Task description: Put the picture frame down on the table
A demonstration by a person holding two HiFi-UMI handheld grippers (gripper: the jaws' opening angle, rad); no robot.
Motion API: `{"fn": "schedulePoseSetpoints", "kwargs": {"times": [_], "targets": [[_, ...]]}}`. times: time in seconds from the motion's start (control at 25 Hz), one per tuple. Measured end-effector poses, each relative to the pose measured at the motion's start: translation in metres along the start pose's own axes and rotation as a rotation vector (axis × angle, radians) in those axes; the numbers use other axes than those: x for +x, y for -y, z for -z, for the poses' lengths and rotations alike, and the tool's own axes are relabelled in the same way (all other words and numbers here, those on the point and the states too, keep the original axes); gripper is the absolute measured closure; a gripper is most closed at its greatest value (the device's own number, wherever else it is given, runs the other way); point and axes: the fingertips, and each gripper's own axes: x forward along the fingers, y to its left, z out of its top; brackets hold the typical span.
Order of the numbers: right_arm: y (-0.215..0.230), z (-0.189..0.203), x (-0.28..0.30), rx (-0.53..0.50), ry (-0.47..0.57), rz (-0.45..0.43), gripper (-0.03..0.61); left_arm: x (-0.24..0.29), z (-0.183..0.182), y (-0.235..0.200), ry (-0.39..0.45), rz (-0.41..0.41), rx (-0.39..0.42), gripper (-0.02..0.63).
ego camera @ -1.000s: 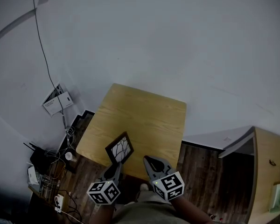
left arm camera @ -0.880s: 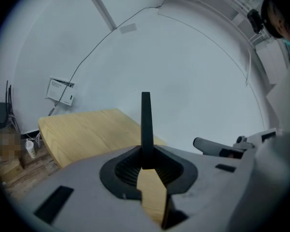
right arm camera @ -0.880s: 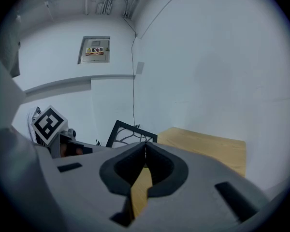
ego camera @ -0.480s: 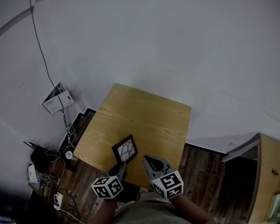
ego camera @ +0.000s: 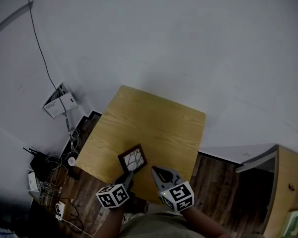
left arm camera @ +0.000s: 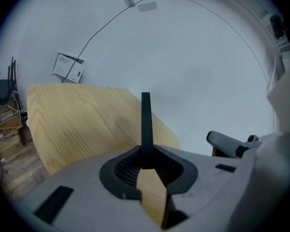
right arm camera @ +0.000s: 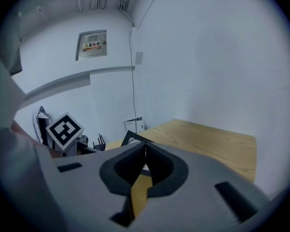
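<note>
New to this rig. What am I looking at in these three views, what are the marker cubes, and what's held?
No robot: a person carries a two-finger gripper in each hand, and the marker cubes are part of them. The head view is from a camera on the person's head, looking steeply down. The other two cameras ride on the grippers and look along their fingers. Below is a wooden table. The left gripper has its fingers closed on a dark picture frame near the table's near edge; its own view shows the frame edge-on. Whether it touches the wood I cannot tell. The right gripper sits beside it, fingers together, holding nothing.
</note>
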Motion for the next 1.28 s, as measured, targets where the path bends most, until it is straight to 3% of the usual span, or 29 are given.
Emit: {"fn": "schedulePoseSetpoints", "kwargs": {"times": [0.4,0.76,0.88,1.08,1.28], "targets": [[0.006,0.003,0.012,-0.003,-0.026,-0.008,0.578,0.018,-0.006,-0.031,-0.012,-0.106,-0.036,0.528],[0.005,0.005,0.014,0.014,-0.032,-0.011,0.578,0.039,-0.001,-0.049,-0.049,-0.129,-0.106,0.503],[0.008,0.008,0.014,0.013,-0.042,-0.003,0.578,0.044,0.001,-0.054,-0.060,-0.156,-0.094,0.492],[0.009,0.008,0.016,0.018,-0.044,-0.007,0.578,0.047,0.001,-0.073,-0.063,-0.269,-0.060,0.474],[0.011,0.010,0.016,0.019,-0.049,-0.008,0.578,0.051,0.003,-0.081,-0.066,-0.300,-0.073,0.469]]}}
